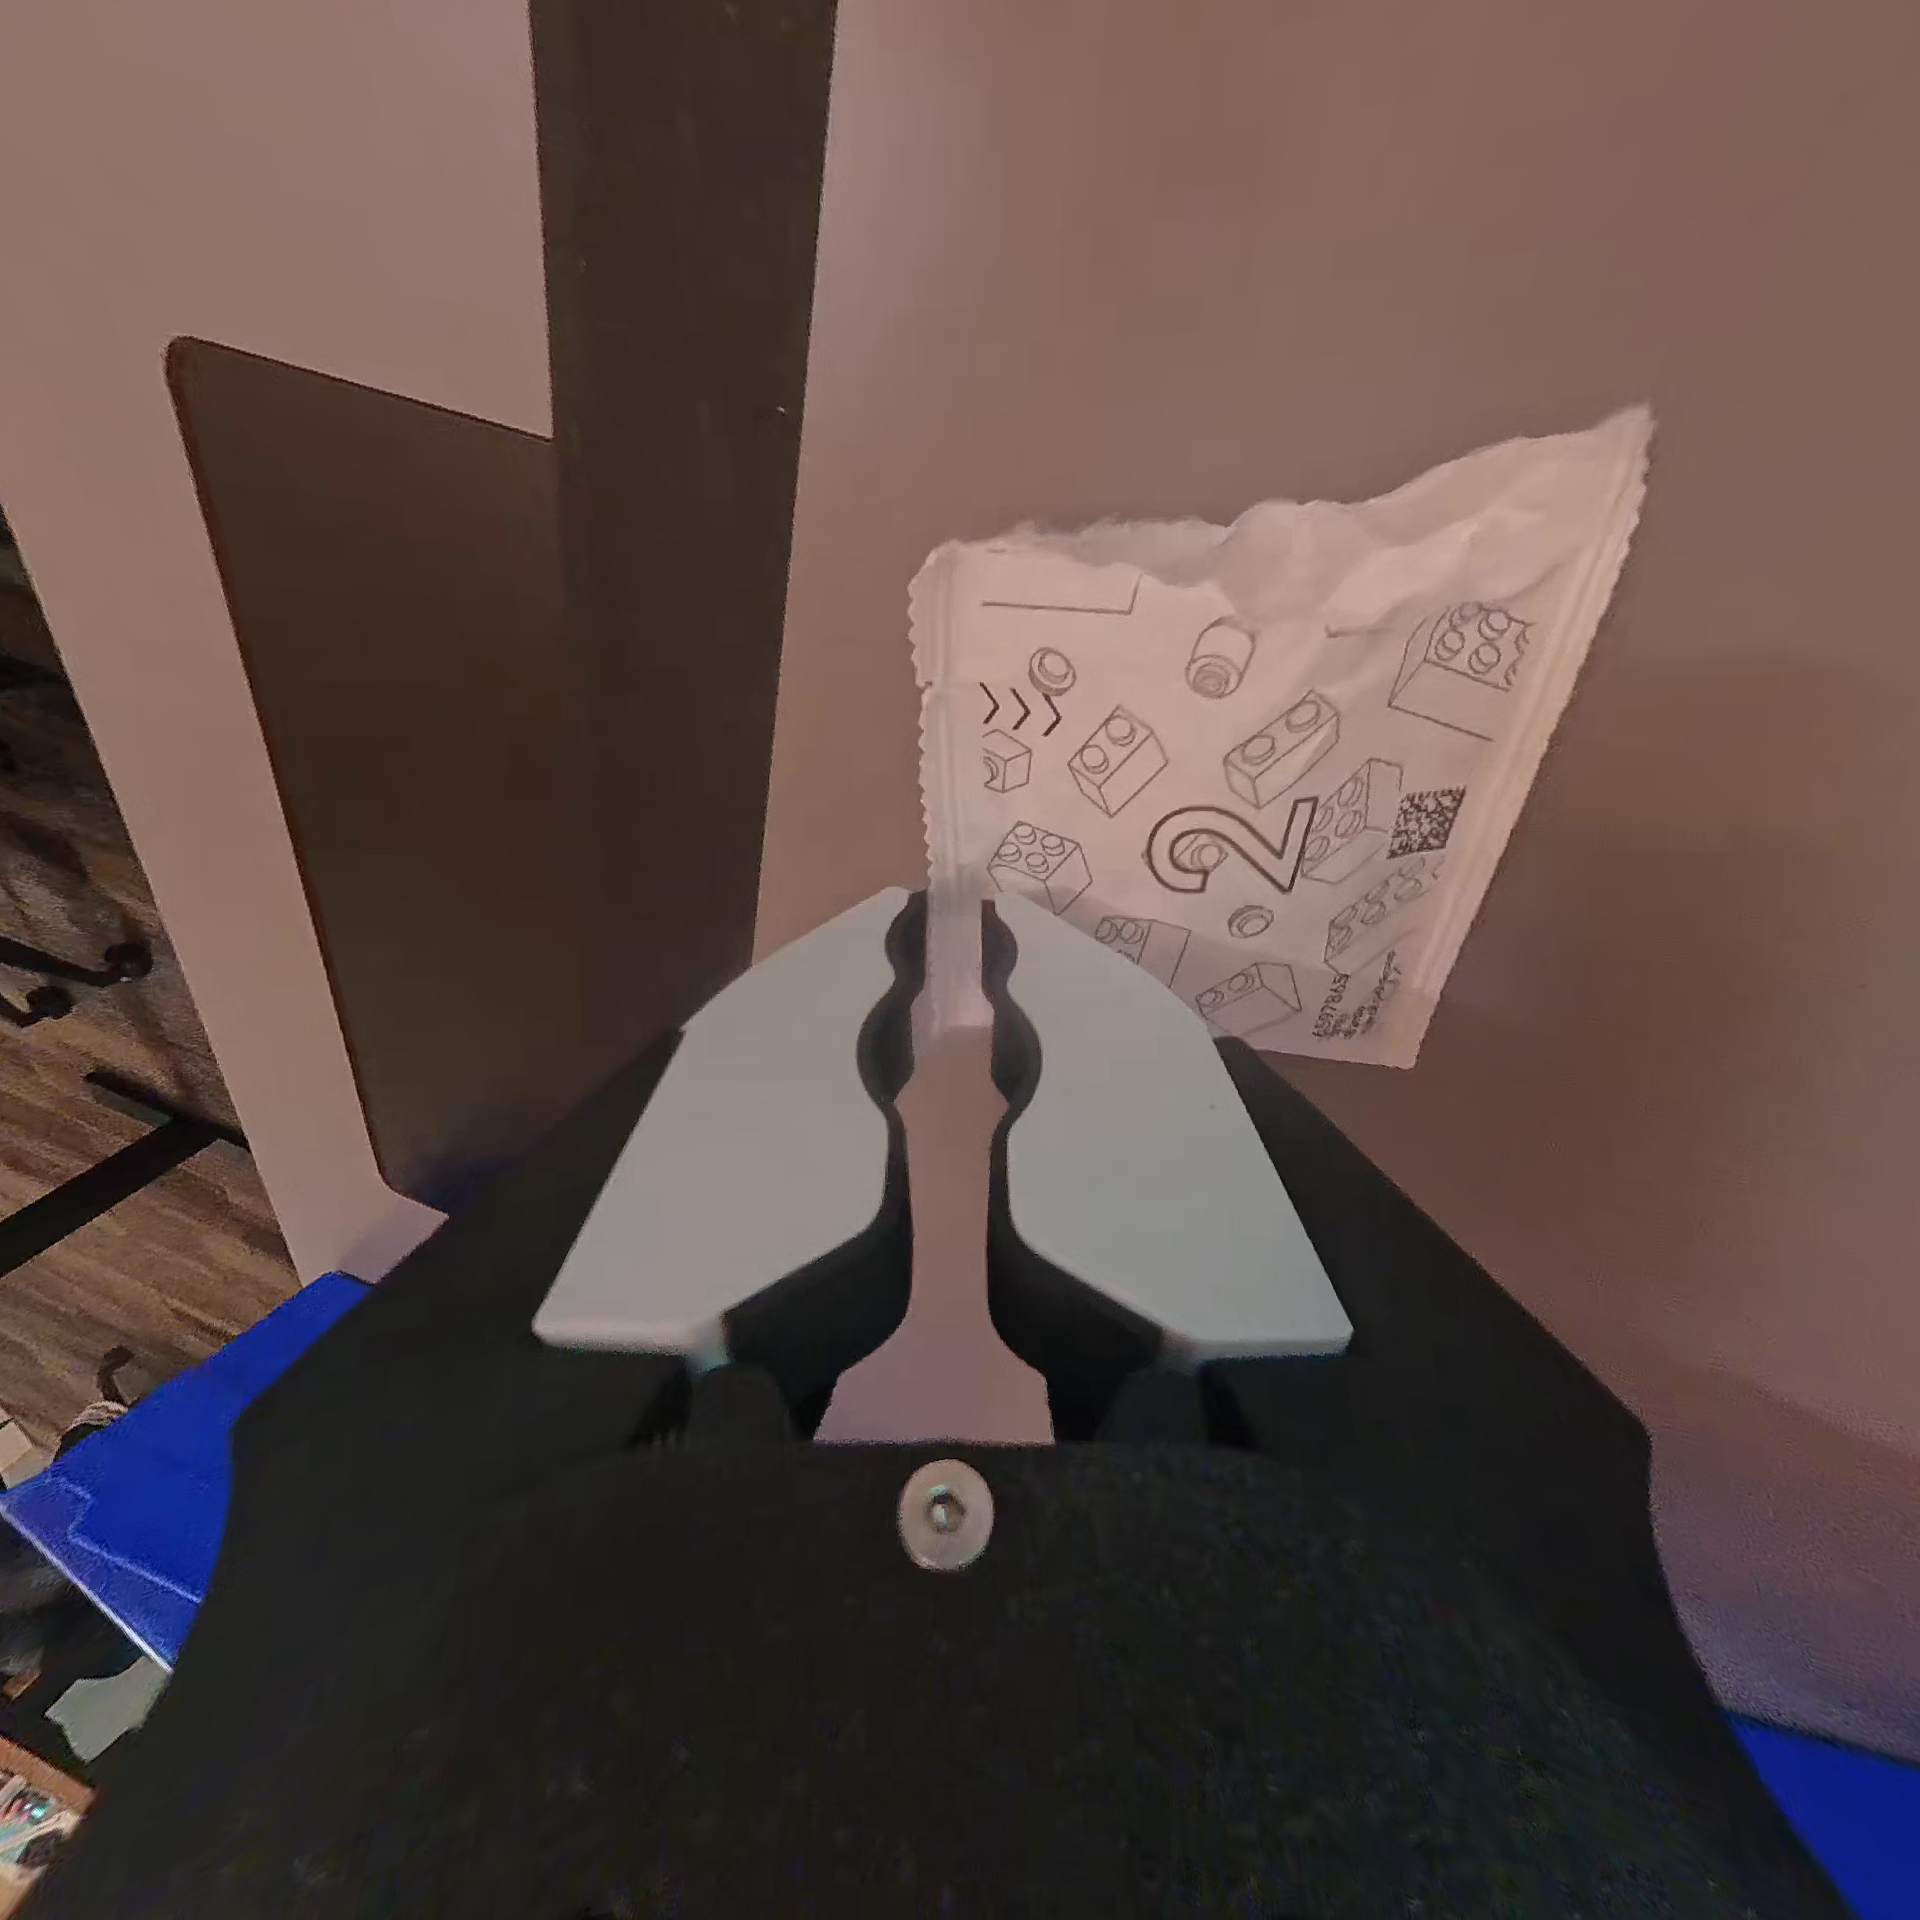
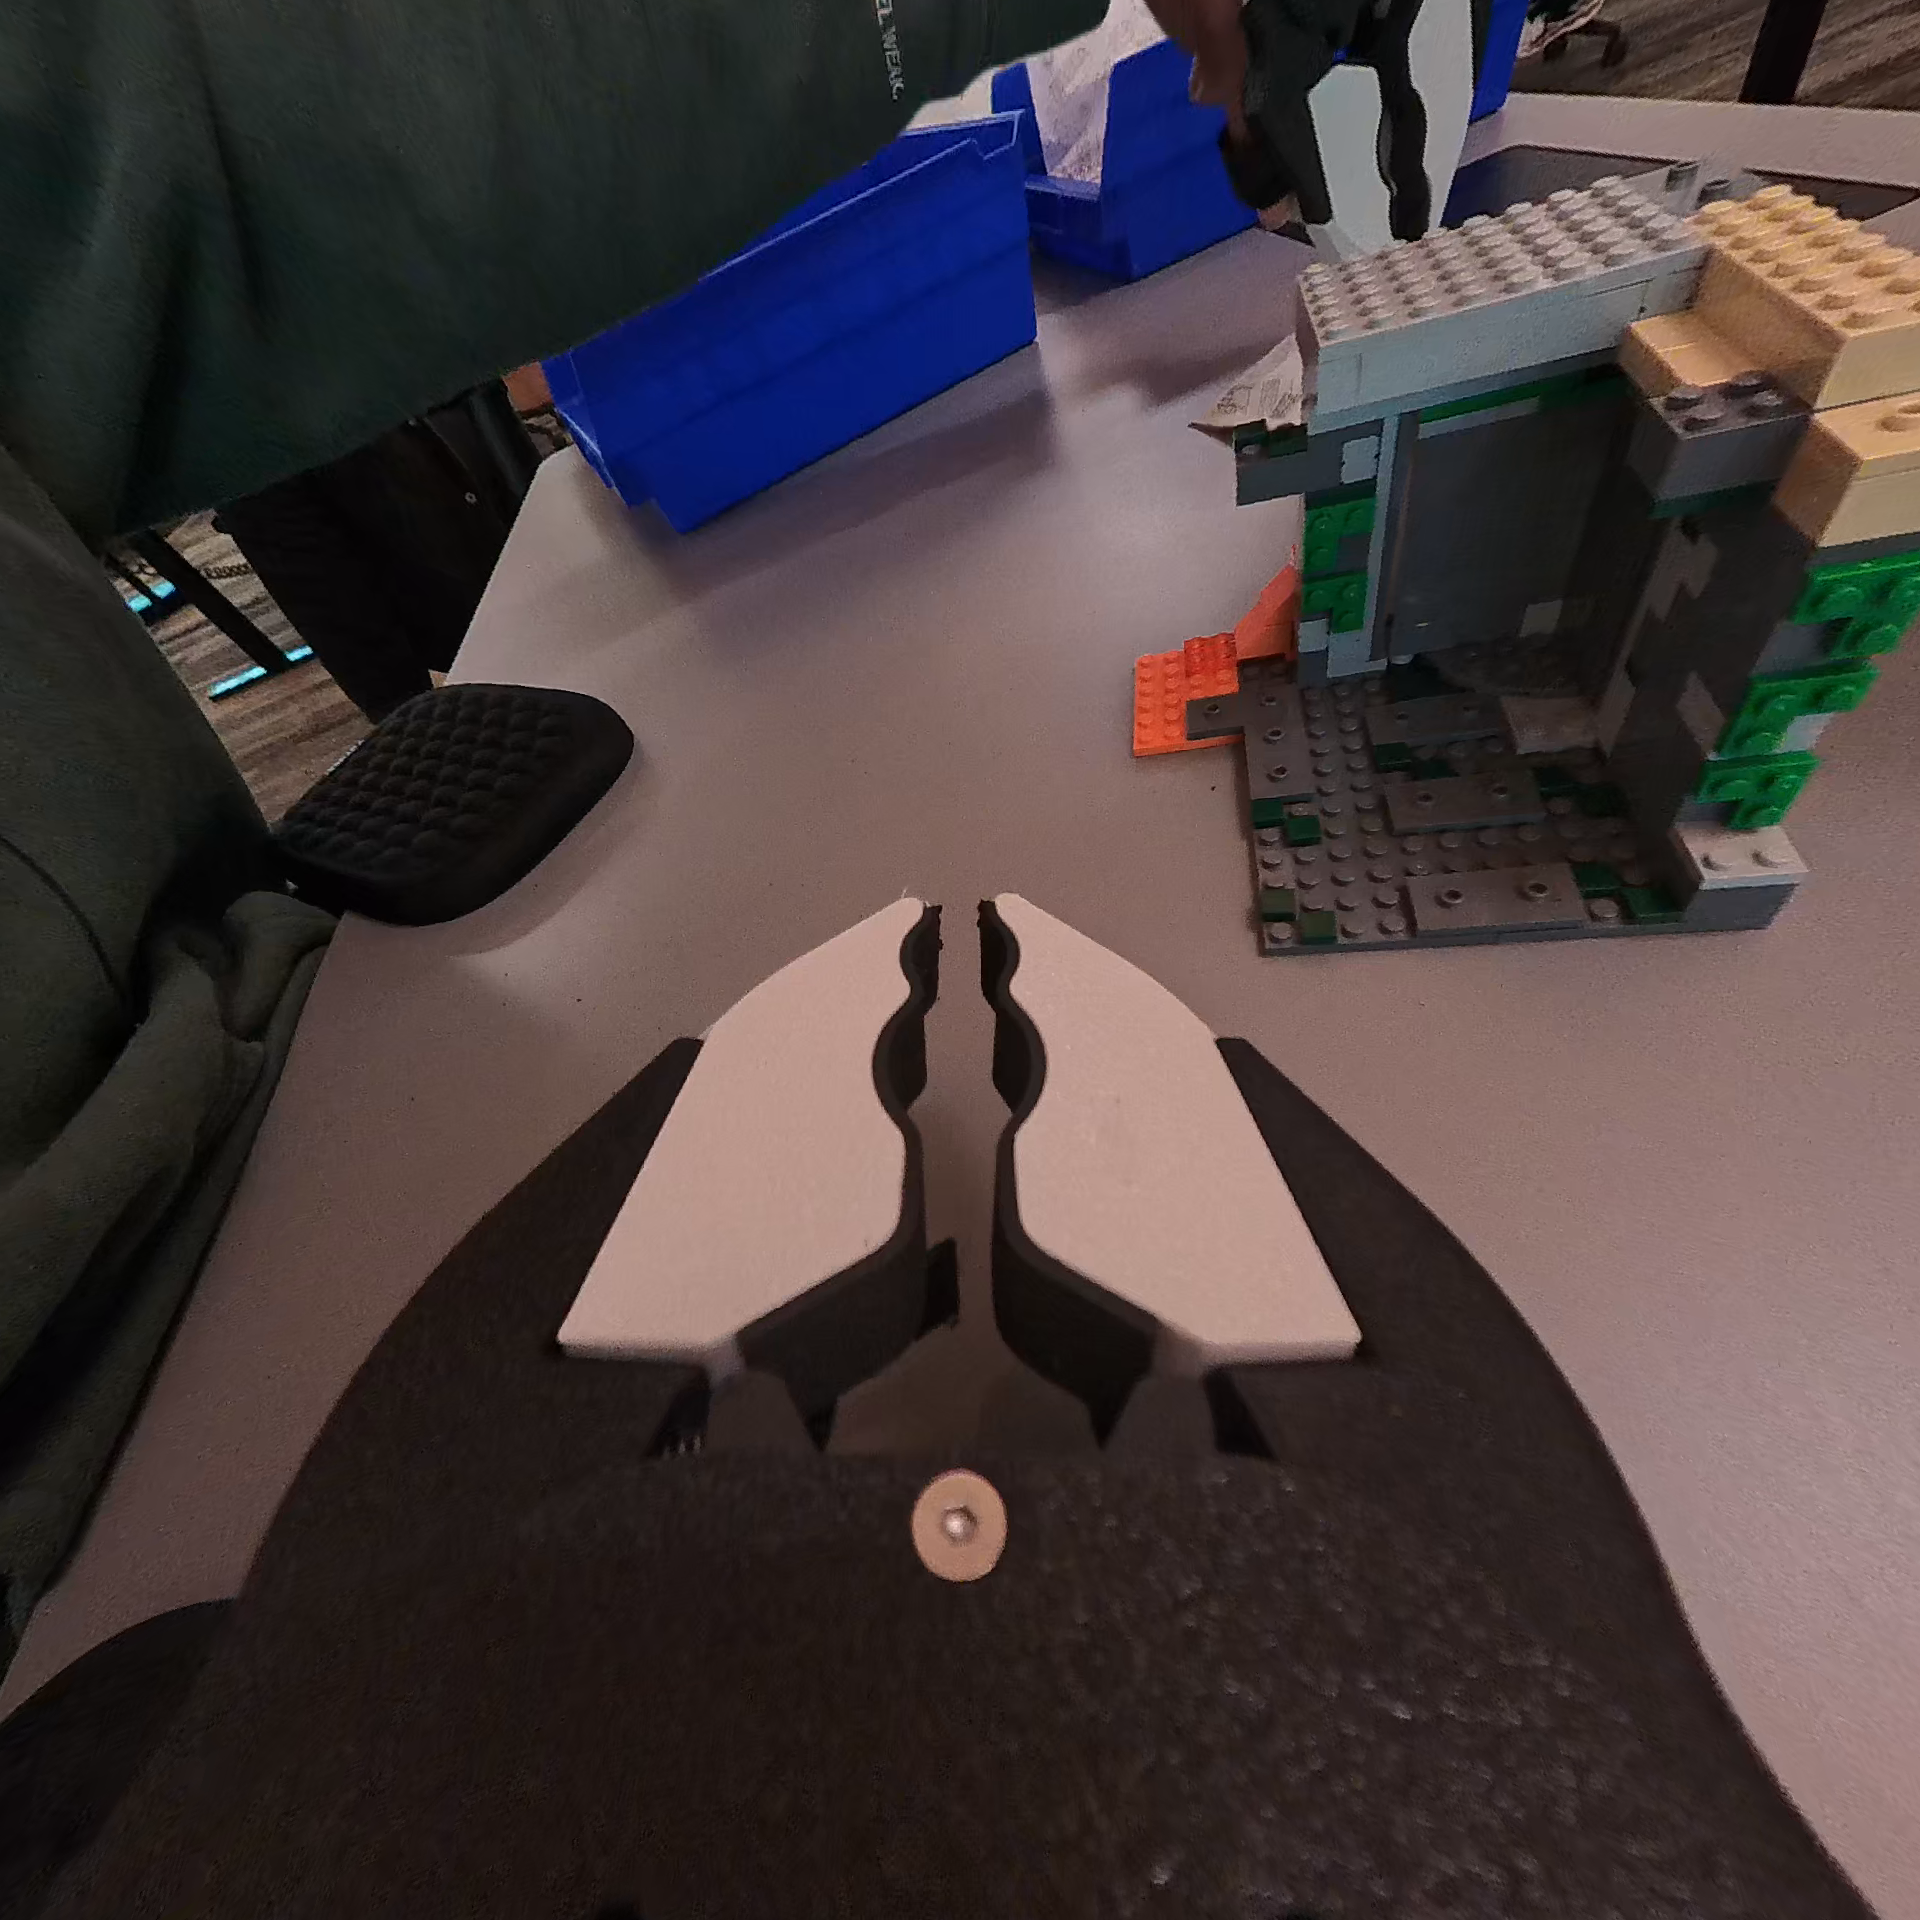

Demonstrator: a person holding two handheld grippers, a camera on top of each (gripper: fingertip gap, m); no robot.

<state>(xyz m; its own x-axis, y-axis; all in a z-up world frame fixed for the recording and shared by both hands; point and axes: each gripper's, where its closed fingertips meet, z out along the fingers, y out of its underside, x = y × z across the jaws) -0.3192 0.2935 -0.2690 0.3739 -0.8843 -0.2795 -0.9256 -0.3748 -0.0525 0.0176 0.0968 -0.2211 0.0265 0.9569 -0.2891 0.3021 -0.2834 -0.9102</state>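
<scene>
White paper bag (image 1: 1247, 769), printed with outline drawings of toy bricks, top edge torn open and crumpled, lies flat on grey table (image 1: 1558, 260); its sealed left edge strip sits between left gripper's (image 1: 951, 966) slightly parted tips.

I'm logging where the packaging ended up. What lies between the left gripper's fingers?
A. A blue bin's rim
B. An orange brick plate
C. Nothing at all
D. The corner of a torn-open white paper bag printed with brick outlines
D: in the left wrist view, the crimped edge of the white paper bag runs down between the left gripper's fingers.
</scene>
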